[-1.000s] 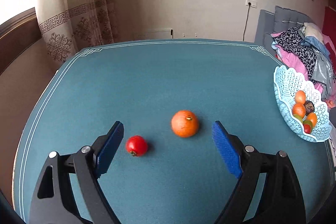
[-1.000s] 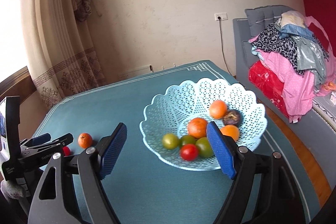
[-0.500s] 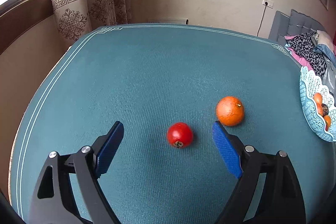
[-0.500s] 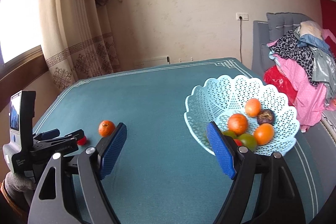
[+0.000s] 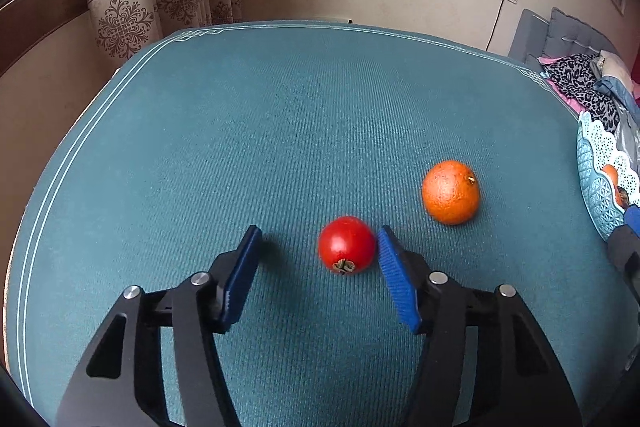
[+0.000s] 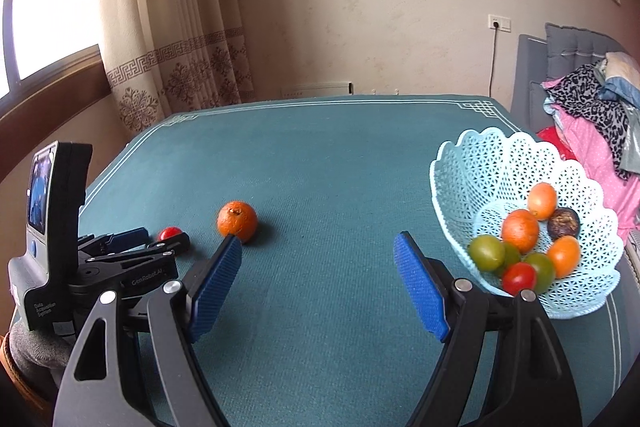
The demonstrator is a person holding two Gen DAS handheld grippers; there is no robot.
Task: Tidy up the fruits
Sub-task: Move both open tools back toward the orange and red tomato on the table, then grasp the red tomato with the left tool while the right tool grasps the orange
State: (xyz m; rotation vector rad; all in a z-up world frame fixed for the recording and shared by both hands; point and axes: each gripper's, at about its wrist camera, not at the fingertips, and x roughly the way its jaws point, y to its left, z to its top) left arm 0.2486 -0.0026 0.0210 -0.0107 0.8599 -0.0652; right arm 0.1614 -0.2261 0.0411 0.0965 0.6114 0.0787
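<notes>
The red tomato [image 5: 347,245] lies on the teal worktop [image 5: 280,131] between the closing jaws of the left gripper [image 5: 318,267], off-centre: it is just beside the right pad, perhaps touching it, with a clear gap to the left pad. The orange [image 5: 451,191] sits beyond, near the tomato. The right gripper [image 6: 318,291], nearer the basket [image 6: 472,163], is held apart and empty.

Tomato [image 5: 346,245] sits on the table [image 5: 280,131] toward its near edge, between the left gripper [image 5: 318,269] fingers, against the right-hand pad, apart from the left-hand one, jaws closing. Orange [image 5: 451,191] just beyond, toward the right edge. Basket [image 6: 480,167] at the table's right edge, fruit piled in it. Right gripper [image 6: 318,281] over the near middle, nothing between its fingers.
</notes>
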